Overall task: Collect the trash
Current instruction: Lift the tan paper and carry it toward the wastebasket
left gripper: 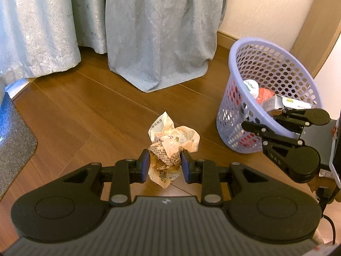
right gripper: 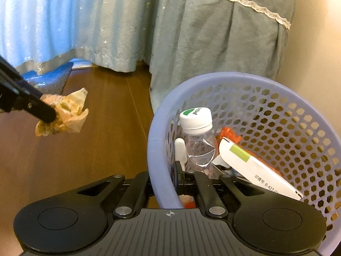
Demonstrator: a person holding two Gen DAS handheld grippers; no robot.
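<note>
A crumpled beige printed wrapper (left gripper: 170,143) is pinched between the blue pads of my left gripper (left gripper: 164,167), which is shut on it over the wooden floor. In the right wrist view the same wrapper (right gripper: 70,115) hangs from the left gripper (right gripper: 52,115) at the far left. A purple mesh basket (left gripper: 236,49) stands to the right. My right gripper (right gripper: 164,183) is shut on the basket rim (right gripper: 155,140), one finger inside and one outside, and it also shows in the left wrist view (left gripper: 260,119). Inside the basket lie a clear bottle (right gripper: 196,132), a white box (right gripper: 255,166) and an orange wrapper (right gripper: 230,134).
Pale blue curtains (left gripper: 42,32) and a grey-blue fabric skirt (left gripper: 159,42) hang to the floor behind. A grey mat (left gripper: 12,145) lies at the left. A cream wall (left gripper: 266,6) and wooden panel (left gripper: 319,32) stand behind the basket. Open wooden floor (left gripper: 85,111) lies between mat and basket.
</note>
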